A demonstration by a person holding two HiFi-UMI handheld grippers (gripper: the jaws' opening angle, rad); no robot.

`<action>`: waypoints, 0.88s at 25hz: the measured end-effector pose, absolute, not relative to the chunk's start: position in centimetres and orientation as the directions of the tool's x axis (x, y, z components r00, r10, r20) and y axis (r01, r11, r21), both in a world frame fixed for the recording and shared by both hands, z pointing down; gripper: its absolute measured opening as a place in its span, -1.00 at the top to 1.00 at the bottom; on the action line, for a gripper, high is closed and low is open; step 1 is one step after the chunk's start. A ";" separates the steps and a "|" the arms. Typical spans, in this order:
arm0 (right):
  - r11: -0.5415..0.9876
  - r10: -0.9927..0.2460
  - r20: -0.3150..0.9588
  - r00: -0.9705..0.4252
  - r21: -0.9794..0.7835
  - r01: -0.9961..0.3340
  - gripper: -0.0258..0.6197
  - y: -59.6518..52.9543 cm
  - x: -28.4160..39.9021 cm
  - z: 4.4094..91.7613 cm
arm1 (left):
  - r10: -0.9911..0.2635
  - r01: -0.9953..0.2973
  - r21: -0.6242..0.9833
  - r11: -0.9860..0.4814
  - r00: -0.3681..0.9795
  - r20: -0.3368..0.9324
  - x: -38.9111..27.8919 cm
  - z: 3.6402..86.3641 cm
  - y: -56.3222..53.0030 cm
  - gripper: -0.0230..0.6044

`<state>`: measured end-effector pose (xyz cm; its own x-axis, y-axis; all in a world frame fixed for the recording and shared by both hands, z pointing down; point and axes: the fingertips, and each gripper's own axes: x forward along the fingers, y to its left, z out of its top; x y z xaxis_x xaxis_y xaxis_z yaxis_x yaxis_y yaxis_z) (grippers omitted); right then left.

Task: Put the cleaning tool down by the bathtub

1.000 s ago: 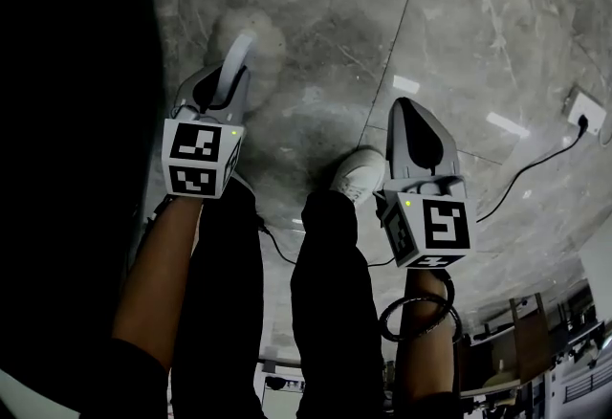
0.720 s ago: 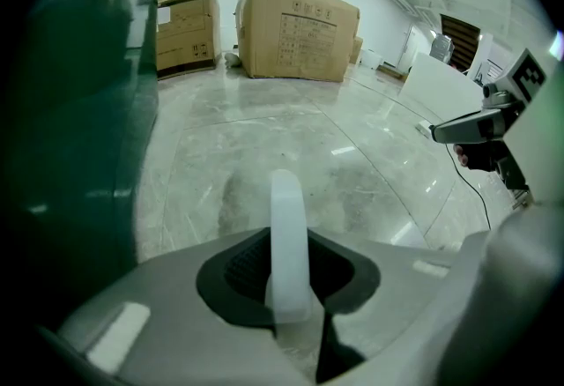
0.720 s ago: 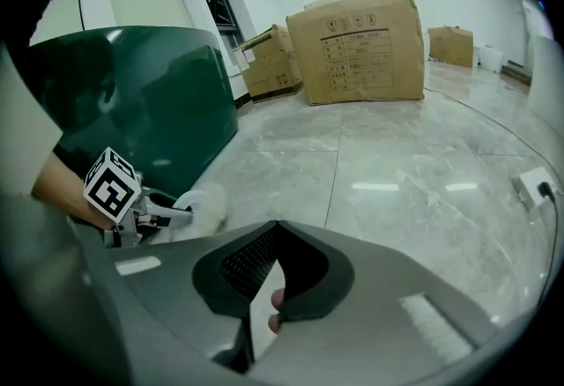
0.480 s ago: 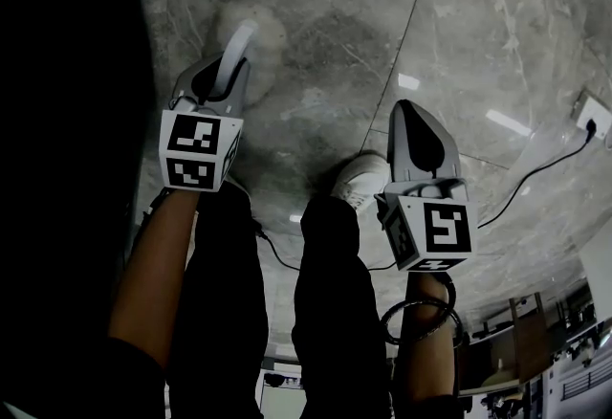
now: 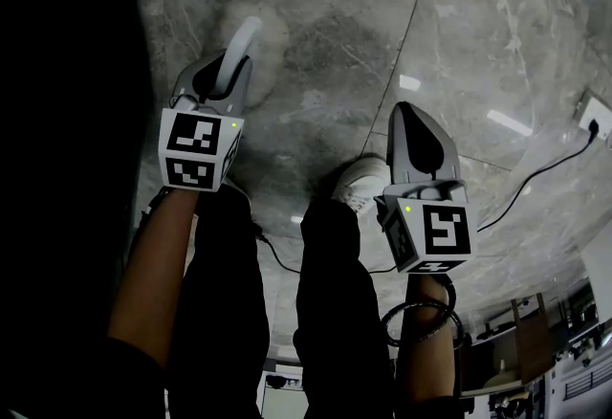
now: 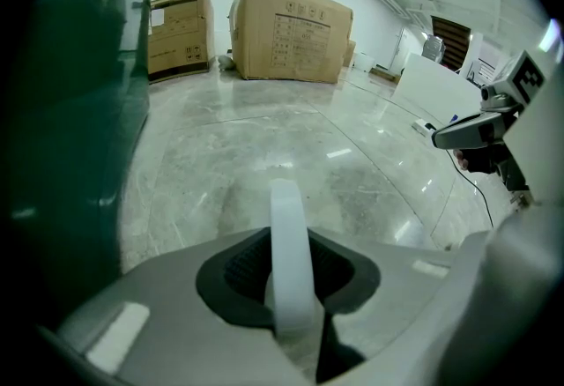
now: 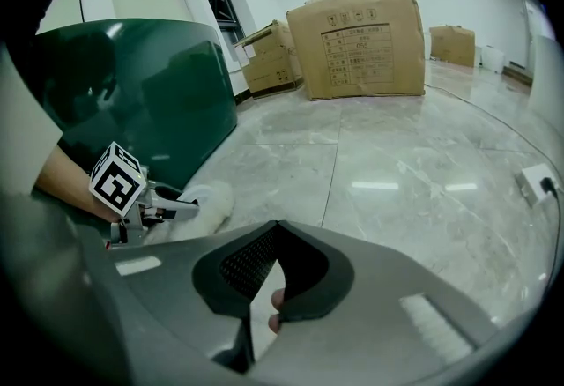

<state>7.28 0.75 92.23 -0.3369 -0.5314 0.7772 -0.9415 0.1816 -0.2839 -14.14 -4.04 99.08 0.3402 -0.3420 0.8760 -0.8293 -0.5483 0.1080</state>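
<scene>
Risk first: the left gripper [image 5: 222, 82] has the cleaning tool [image 5: 239, 49] only by its slim white handle [image 6: 289, 234], with the fluffy head [image 7: 208, 202] well out ahead of the grip. If the handle is let go while the head is off the floor or the handle leans, the tool would likely topple or roll away instead of settling by the tub. A swing to the left could also knock the head against the tub wall. Left jaws: pinched on the handle, which runs up between the dark pads and out past them, no slack visible. Right gripper [image 7: 278, 239]: jaws pressed together at the tips, nothing between them, touching nothing, held over the grey marble floor [image 5: 459, 44] near the person's pale shoe [image 5: 361, 180]. Tool head sits low, just beside the dark green bathtub [image 7: 150, 93]; whether it rests on the floor, cannot tell. Further out: a cable [image 5: 535, 173] trailing to a white socket box [image 5: 591, 113] on the floor, then cardboard boxes [image 6: 291, 32] by the far wall.
</scene>
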 end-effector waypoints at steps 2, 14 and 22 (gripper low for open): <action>0.188 -0.530 0.777 -0.338 -0.281 -0.941 0.85 0.8 7.2 92.1 | -0.340 -0.830 0.111 -0.547 0.341 0.876 -14.2 99.1 -4.0 0.66; 0.197 -0.529 0.782 -0.329 -0.264 -0.944 0.85 1.3 7.9 91.3 | -0.345 -0.824 0.139 -0.549 0.375 0.860 -13.8 98.5 -4.1 0.50; 0.207 -0.536 0.776 -0.333 -0.262 -0.943 0.85 1.2 7.9 89.5 | -0.354 -0.813 0.129 -0.568 0.383 0.853 -13.6 96.8 -4.2 0.30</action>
<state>7.85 1.20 89.49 -0.3332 -0.5357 0.7759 -0.9426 0.2066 -0.2622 -13.58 -4.19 96.80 0.3826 -0.3538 0.8535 -0.8128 -0.5680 0.1289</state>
